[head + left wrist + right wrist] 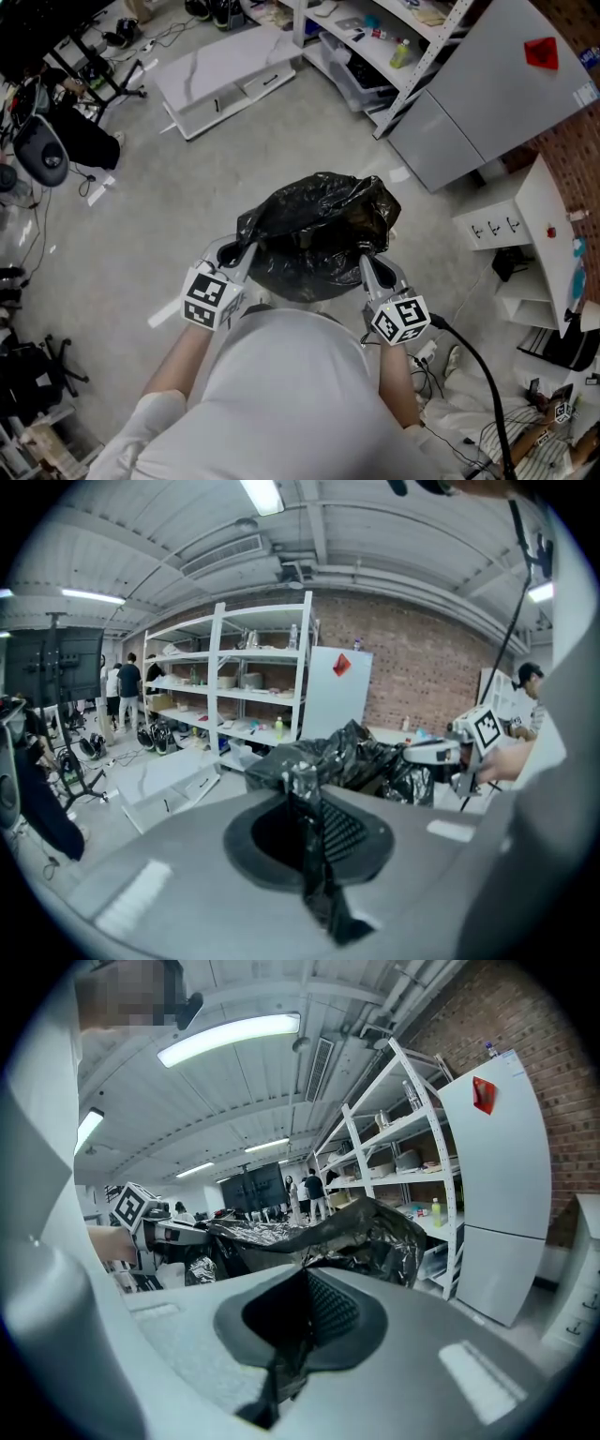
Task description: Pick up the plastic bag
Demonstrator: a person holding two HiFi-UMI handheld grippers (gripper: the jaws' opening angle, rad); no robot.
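A crumpled black plastic bag point(319, 234) hangs in front of me above the grey floor, stretched between both grippers. My left gripper point(246, 251) is shut on the bag's left edge, and my right gripper point(367, 258) is shut on its right edge. In the left gripper view a strip of black film point(307, 846) is pinched in the shut jaws, with the bag point(366, 761) bulging beyond them and the right gripper point(441, 752) on its far side. In the right gripper view the bag point(375, 1232) runs out from the shut jaws toward the left gripper point(178, 1234).
A white cabinet point(225, 75) lies flat on the floor ahead. White shelving point(375, 37) and a tall grey-white cabinet point(497, 84) stand at the back right, with a low white shelf unit point(534, 234) at right. A black chair point(42, 150) and cables sit at left.
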